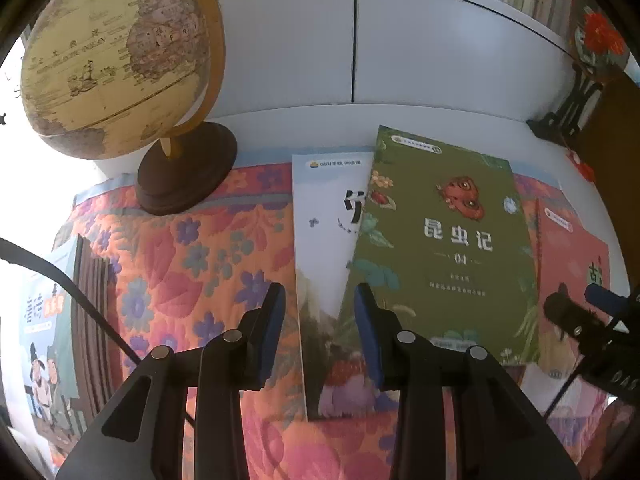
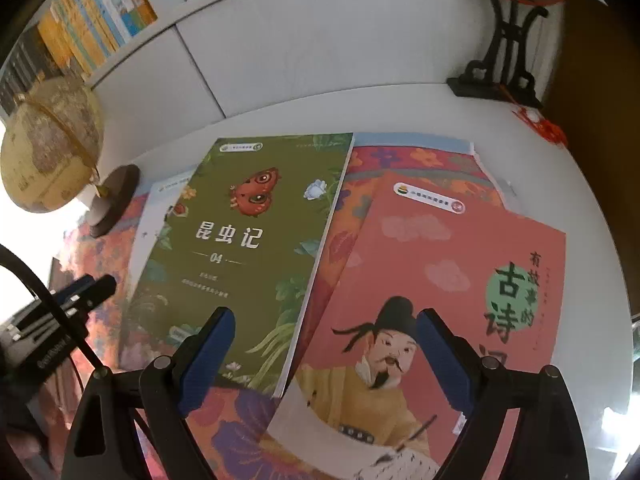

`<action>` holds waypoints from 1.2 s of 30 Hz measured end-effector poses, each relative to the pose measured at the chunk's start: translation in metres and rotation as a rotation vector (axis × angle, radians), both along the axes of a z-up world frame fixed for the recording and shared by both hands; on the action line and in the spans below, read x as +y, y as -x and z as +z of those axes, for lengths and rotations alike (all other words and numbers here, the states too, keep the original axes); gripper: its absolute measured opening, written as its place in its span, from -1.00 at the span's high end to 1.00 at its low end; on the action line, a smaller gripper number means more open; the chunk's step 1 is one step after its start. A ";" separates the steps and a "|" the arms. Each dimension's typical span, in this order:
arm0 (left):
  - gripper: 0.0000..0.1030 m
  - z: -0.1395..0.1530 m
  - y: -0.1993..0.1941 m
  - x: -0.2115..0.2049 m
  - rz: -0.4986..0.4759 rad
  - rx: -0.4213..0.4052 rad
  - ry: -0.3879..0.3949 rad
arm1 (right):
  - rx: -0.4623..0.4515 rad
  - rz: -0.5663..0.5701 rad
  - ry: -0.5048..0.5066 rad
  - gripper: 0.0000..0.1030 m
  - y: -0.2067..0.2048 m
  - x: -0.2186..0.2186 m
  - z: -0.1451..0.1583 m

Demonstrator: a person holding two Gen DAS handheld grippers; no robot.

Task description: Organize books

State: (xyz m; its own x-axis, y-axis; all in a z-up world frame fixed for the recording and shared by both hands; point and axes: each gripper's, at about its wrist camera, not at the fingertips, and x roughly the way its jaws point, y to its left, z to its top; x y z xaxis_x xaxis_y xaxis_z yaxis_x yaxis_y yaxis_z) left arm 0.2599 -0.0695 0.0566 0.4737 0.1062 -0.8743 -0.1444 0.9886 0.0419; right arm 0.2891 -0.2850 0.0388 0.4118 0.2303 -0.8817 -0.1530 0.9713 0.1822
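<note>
Both hand-held grippers, left (image 1: 320,332) and right (image 2: 324,356), hover with jaws apart, empty, over a flowered cloth (image 1: 192,256) on the white desk (image 2: 400,112). Green book (image 1: 444,248) overlaps a white book (image 1: 324,232); pink book (image 2: 452,300) lies beside, bookshelf (image 2: 96,24) behind.

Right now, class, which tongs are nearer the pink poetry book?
Right. The right tongs hang open directly over the pink poetry book, framing its painted figure. The left tongs sit farther off, over the white book and the green book's edge.
</note>
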 end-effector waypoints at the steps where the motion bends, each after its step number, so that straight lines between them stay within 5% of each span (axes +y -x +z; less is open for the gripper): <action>1: 0.36 -0.001 -0.002 0.002 0.005 -0.006 0.011 | -0.003 0.003 0.013 -0.77 -0.002 0.002 -0.002; 14: 0.37 -0.034 -0.021 0.017 -0.003 0.002 0.054 | -0.061 0.066 0.175 -0.71 -0.018 0.043 -0.014; 17: 0.37 -0.038 -0.023 0.019 -0.011 -0.008 0.067 | -0.029 0.065 0.158 -0.50 -0.024 0.045 -0.020; 36: 0.37 -0.015 -0.015 0.014 0.009 -0.120 0.088 | -0.048 0.064 0.139 -0.48 -0.028 0.044 -0.022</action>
State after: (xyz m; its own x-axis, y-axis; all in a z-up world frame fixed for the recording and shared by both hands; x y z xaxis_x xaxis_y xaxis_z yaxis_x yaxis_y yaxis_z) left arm 0.2749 -0.0553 0.0413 0.5751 0.0361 -0.8173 -0.1519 0.9864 -0.0633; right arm 0.3171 -0.2413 0.0164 0.4423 0.1343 -0.8867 -0.2209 0.9746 0.0374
